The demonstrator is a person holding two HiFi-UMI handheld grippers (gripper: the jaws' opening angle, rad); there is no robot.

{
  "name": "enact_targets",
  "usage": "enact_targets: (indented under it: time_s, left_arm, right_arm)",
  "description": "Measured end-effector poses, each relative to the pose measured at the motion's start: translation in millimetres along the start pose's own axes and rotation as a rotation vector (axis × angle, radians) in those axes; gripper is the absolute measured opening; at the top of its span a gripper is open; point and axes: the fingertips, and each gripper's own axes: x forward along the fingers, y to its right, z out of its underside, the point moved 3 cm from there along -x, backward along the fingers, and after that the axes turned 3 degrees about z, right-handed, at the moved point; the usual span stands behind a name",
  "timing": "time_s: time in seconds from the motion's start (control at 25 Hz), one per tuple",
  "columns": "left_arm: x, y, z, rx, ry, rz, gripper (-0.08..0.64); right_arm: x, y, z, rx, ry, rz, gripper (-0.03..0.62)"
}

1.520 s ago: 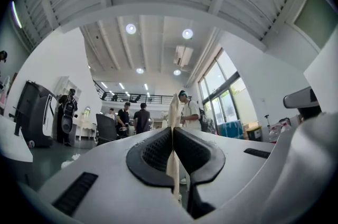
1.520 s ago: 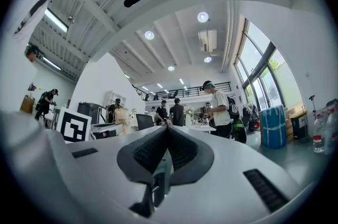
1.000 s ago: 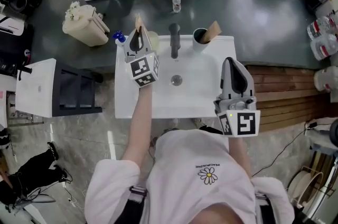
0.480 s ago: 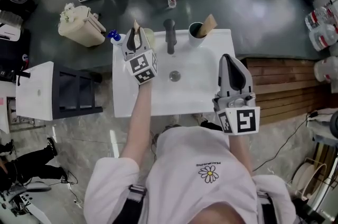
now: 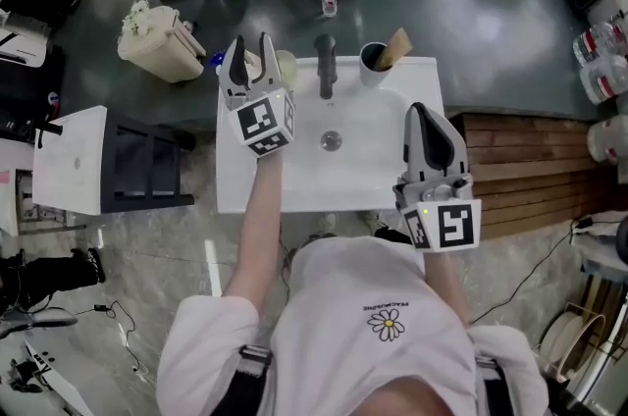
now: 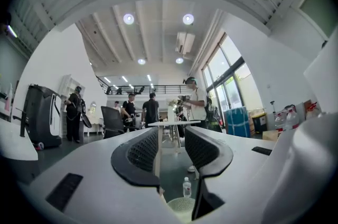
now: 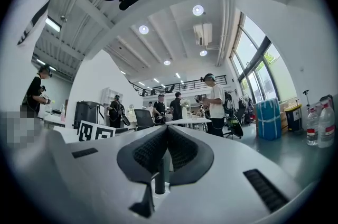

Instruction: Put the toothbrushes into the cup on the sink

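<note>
Left tool (image 5: 251,51) jaws opening round toothbrush (image 6: 157,157)

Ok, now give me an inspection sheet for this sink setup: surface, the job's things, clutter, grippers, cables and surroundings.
Surface: white sink, basin bare except the drain; dark faucet at the rear.
Job's things: pale cup at rear left, below the left gripper; dark cup at rear right with a tan item sticking out; a thin tan stick, likely a toothbrush, stands between the left jaws.
Clutter: small blue item at the sink's left rear corner.
Grippers: left gripper jaws opening, pads off the stick; right gripper jaws together, empty.
Cables: one cable on the floor at right.
Surroundings: bin, bottle on the floor, wooden decking.
</note>
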Motion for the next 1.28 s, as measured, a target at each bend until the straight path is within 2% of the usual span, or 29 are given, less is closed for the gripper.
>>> enact_targets:
  time_s: [0.32,0.48,0.64,0.8,1.0,1.28]
  left_arm:
    - [-45,19,-110,0.061,0.216,0.025,0.146]
    - [-83,42,-141,0.015,0.260,0.044,0.086]
    - [-115,58,-139,0.010,0.239,0.031,0.034]
    - [-138,75,-125,0.014,0.228,0.042,0.017]
    - [-134,77,-110,-0.007,0.168,0.050,0.015]
    - [-131,68,-105,-0.009,0.162,0.023,0.015]
  right_arm:
    - [6,-11,-10,-0.012,0.040,-0.038,0.012]
    - [10,-17,-18,-0.025,0.070,-0.053,0.012]
    - [15,-21,-20,-0.042,0.085,-0.059,0.012]
    - [16,-22,-20,-0.048,0.091,-0.052,0.012]
    - [16,-19,-25,-0.059,0.110,-0.026,0.012]
    - [16,-17,-23,-0.061,0.109,-0.018,0.012]
